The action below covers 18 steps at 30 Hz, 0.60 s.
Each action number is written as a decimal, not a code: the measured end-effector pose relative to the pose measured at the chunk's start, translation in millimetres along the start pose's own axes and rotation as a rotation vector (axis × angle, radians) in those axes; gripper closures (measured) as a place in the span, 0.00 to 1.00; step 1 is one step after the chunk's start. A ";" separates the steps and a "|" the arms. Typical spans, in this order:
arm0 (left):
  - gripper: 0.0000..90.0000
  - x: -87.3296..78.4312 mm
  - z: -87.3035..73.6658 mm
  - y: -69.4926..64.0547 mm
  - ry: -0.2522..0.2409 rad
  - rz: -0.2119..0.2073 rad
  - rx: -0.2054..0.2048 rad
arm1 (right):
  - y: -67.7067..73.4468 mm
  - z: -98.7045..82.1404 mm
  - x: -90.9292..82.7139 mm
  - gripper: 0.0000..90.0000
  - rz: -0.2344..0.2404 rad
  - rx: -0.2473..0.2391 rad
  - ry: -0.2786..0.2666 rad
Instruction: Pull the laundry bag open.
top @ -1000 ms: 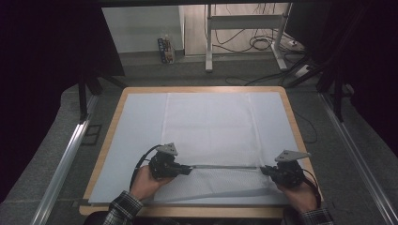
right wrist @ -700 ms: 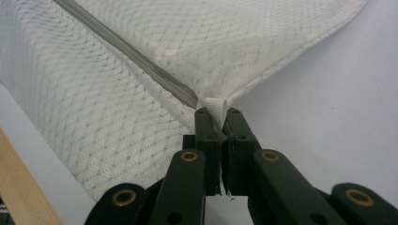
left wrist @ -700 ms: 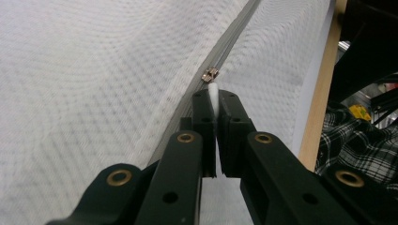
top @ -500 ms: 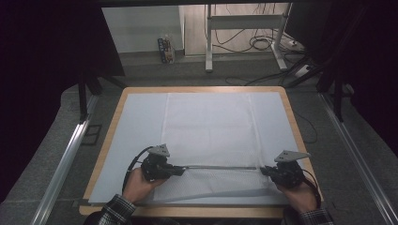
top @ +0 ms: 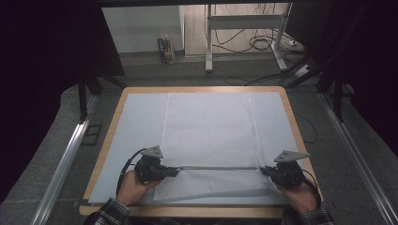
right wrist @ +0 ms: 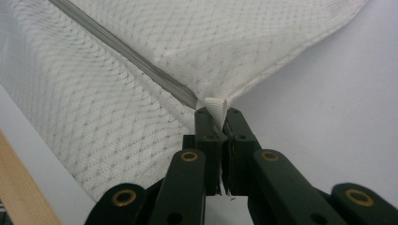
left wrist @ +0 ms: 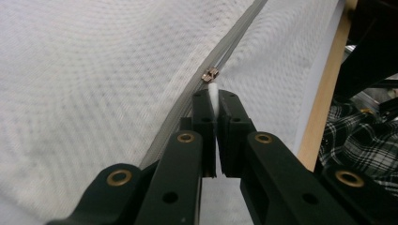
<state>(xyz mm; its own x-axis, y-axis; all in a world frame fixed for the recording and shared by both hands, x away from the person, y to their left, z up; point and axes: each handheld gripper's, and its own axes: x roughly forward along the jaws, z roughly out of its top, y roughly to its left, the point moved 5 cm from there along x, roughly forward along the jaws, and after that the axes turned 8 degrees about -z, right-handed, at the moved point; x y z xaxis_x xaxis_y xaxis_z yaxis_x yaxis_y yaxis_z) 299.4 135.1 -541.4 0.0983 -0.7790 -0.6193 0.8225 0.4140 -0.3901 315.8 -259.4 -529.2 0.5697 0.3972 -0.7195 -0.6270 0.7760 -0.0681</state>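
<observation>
White mesh bag [top: 209,136] between both jaws

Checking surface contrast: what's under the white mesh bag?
The mesh bag lies flat on a pale blue-grey mat that covers the wooden table. The mat under the bag is hidden by the fabric.

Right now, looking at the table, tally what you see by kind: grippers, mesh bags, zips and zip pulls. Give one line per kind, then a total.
Grippers: 2 (left gripper, right gripper)
Mesh bags: 1 (mesh bag)
Zips: 1 (zip)
Zip pulls: 1 (zip pull)
Total: 5
</observation>
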 end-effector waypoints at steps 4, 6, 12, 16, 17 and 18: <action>0.97 -3.7 -3.4 1.2 -0.006 0.009 -0.008 | -0.5 -0.4 -0.3 0.95 -0.005 0.001 0.002; 0.97 -5.9 -5.4 2.3 -0.008 0.015 -0.014 | -0.9 -0.6 -0.5 0.95 -0.007 0.003 0.002; 0.97 -14.6 -9.9 4.5 -0.026 0.025 -0.027 | -1.9 -1.4 -1.2 0.95 -0.005 0.005 0.002; 0.97 -16.8 -12.8 5.5 -0.016 0.043 -0.028 | -1.3 -1.4 -1.3 0.95 -0.004 0.004 0.002; 0.97 -17.9 -13.5 5.9 -0.021 0.048 -0.033 | -1.7 -1.5 -1.5 0.95 -0.009 0.002 0.002; 0.97 -19.4 -14.3 6.1 -0.026 0.046 -0.037 | -2.0 -1.7 -1.6 0.95 -0.008 0.004 0.002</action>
<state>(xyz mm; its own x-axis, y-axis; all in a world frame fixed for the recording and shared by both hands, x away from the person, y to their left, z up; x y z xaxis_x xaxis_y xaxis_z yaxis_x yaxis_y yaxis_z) 294.5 159.5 -541.5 0.1509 -0.7705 -0.6193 0.7958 0.4664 -0.3864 315.3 -262.4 -529.1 0.5736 0.3895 -0.7206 -0.6203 0.7811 -0.0715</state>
